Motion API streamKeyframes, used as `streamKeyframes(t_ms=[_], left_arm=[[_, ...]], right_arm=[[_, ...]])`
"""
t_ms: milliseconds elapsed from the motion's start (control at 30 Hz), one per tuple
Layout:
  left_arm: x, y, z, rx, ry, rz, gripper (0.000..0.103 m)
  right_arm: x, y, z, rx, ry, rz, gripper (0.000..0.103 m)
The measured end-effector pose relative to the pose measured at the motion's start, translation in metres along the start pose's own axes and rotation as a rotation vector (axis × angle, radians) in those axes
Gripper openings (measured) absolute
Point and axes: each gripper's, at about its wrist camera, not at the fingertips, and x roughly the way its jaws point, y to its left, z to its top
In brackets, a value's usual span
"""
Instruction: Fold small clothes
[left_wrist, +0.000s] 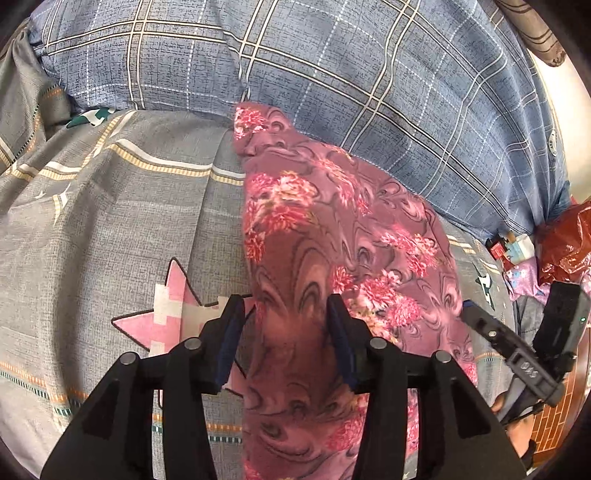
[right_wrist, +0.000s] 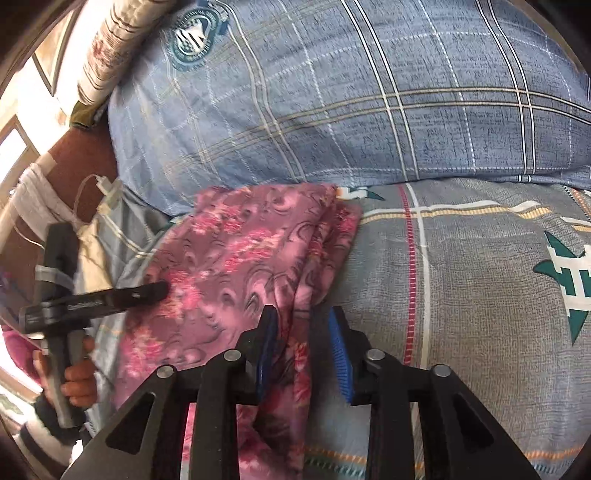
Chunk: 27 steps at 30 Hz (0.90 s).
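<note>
step: folded mauve floral cloth garment (left_wrist: 332, 229) is squared on grey patterned bed sheet (left_wrist: 110, 229) | left gripper (left_wrist: 286, 332) fingers part-open, astride cloth, unpinched; right gripper (right_wrist: 303, 347) likewise; edges are to be aligned first

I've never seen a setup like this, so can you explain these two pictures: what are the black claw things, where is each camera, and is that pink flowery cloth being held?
No machine here: a person holds a hand-operated two-finger gripper in each hand, each carrying a wide-angle camera looking along its fingers. One picture comes from the left gripper, the other from the right gripper. Each also shows the other tool at its edge, and the right view shows the hand holding the left one.

On the grey patterned bedsheet lies a pink floral garment, folded long, below a blue plaid pillow.

Both grippers straddle the garment with jaws apart; the pads do not seem to pinch it, so it appears not to be held.
</note>
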Motion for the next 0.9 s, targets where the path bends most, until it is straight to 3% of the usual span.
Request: streamKeyframes(t_ms=[67,167,300,367,467,500,533,567,633,767,833,900], left_arm=[[-0.004,0.001,-0.006,-0.008,0.003,-0.015,0.046],[-0.007,0.005,-0.019,-0.013,-0.010,-0.006,0.060],[-0.007,0.013,-0.030,-0.018,-0.032,0.008,0.073],[-0.010,0.020,-0.030,-0.054,-0.022,-0.017,0.073],[-0.026,0.021,-0.032,-0.053,-0.034,-0.013,0.072],[-0.034,0.019,-0.035,-0.033,-0.047,0.006,0.072],[-0.045,0.015,-0.039,-0.001,-0.068,0.034,0.072],[-0.052,0.013,-0.043,0.025,-0.081,0.066,0.072],[-0.066,0.003,-0.056,0.102,-0.120,0.158,0.072],[-0.082,-0.012,-0.093,0.223,-0.185,0.318,0.083],[-0.085,-0.018,-0.113,0.275,-0.214,0.375,0.083],[-0.084,-0.024,-0.128,0.327,-0.221,0.431,0.083]], right_arm=[[-0.013,0.005,-0.002,0.004,-0.015,0.041,0.031],[-0.015,0.015,-0.005,-0.022,-0.013,0.076,0.031],[0.008,0.023,-0.015,-0.076,0.049,-0.029,0.031],[0.017,0.019,-0.019,-0.073,0.059,-0.062,0.048],[0.006,0.016,-0.017,-0.022,0.054,-0.068,0.049],[-0.001,0.019,-0.017,-0.025,0.052,-0.090,0.049],[-0.006,0.021,-0.017,-0.031,0.052,-0.106,0.057],[-0.013,0.024,-0.020,-0.038,0.055,-0.120,0.073],[-0.026,0.030,-0.026,-0.045,0.077,-0.162,0.097],[-0.046,0.045,-0.052,-0.079,0.126,-0.308,0.100],[-0.053,0.054,-0.068,-0.117,0.158,-0.379,0.100],[-0.066,0.064,-0.085,-0.162,0.137,-0.428,0.100]])
